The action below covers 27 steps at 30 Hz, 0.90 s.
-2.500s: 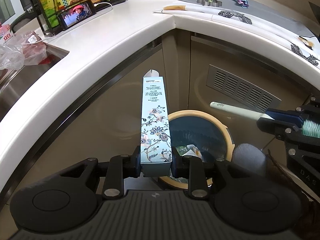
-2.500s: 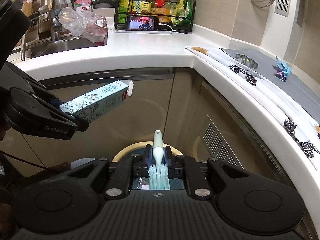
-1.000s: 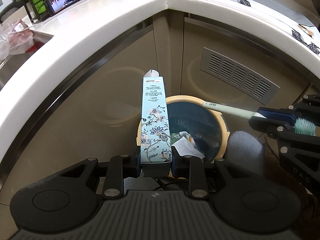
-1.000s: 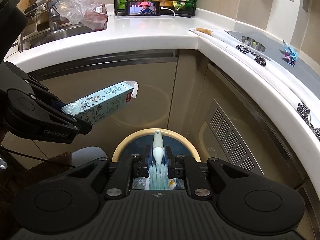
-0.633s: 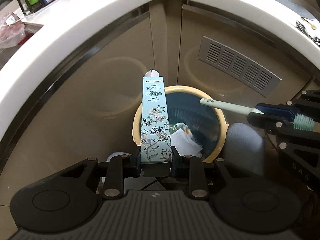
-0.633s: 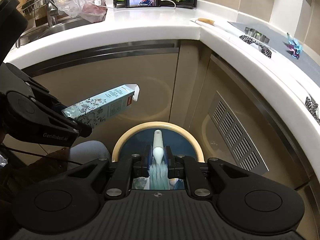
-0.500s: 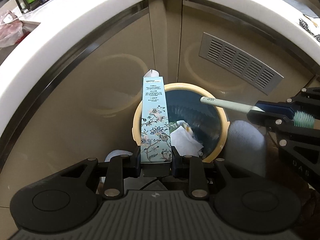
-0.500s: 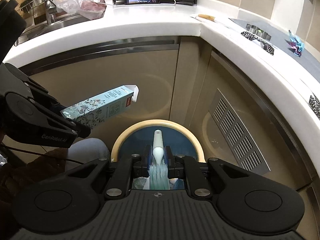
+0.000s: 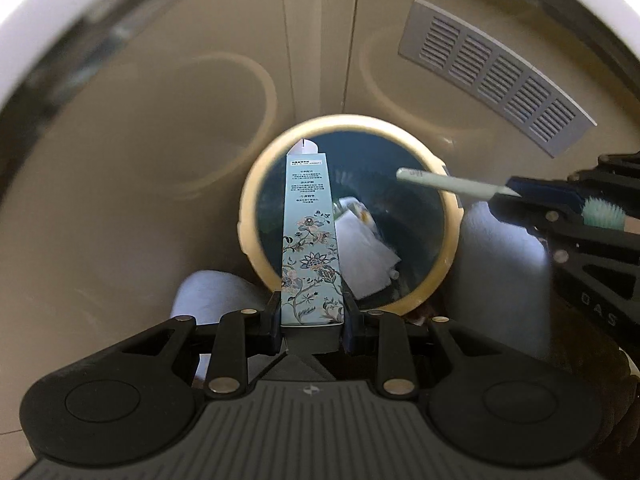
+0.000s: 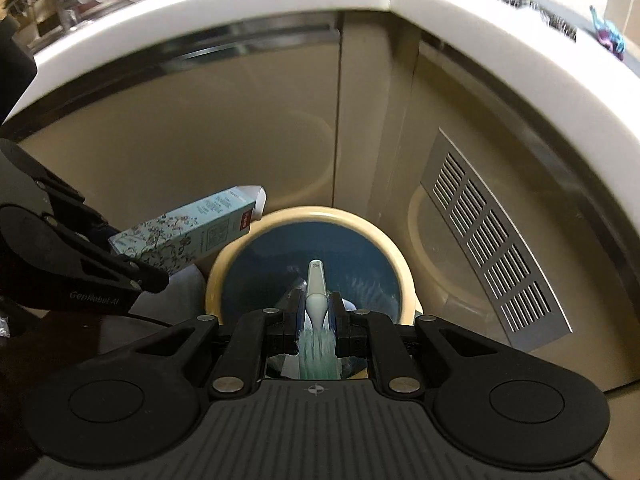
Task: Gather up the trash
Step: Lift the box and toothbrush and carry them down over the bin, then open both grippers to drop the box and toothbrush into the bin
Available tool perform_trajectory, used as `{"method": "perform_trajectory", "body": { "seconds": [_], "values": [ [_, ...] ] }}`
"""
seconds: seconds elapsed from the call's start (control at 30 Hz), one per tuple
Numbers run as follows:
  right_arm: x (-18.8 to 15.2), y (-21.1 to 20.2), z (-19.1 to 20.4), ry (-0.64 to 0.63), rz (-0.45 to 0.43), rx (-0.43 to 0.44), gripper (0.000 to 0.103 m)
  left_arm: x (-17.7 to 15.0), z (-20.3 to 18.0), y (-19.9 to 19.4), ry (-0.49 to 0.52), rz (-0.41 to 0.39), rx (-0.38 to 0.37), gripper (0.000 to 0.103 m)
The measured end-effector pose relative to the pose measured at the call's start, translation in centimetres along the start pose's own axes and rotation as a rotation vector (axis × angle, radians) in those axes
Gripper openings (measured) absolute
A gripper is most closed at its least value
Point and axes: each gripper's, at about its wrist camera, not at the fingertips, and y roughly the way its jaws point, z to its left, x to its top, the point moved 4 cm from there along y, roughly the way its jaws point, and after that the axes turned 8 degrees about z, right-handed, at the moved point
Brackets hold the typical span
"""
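The left gripper is clamped on the lower end of a floral toothpaste box, its pads pressing the two long sides, and the box points steeply down with its open flap end over the near-left part of the trash bin. The right gripper is pinched tight on a toothbrush just ahead of the bristles, the pale handle reaching out over the bin's mouth. The bin, cream-rimmed with a dark liner, stands on the floor in the cabinet corner below the white countertop, and crumpled white paper already lies inside. The step in hand looks like the drop. To do it well, I judge each item should be fully over the dark opening before the jaws part: in the right wrist view the box lies across the rim at the left, so it likely needs carrying further toward the centre, or tipping steeper, lest it catch the rim and fall beside the bin. The toothbrush seems better centred and could be let go cleanly.
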Motion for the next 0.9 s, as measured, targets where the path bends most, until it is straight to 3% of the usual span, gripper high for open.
{"method": "perform_trajectory", "body": {
  "seconds": [0.27, 0.63, 0.9],
  "values": [
    [1.6, 4.9, -1.5, 0.022, 0.074, -0.018, 0.013, 3.1, -0.3, 4.6, 0.020, 0.096, -0.028, 0.030],
    [2.5, 11.6, -1.7, 0.011, 0.197, -0.039, 0.014, 6.7, 0.0, 11.5, -0.018, 0.207, 0.010, 0.030],
    [3.0, 14.4, -2.0, 0.028, 0.245, -0.055, 0.014, 8.3, 0.3, 14.6, -0.006, 0.262, 0.042, 0.031]
  ]
}}
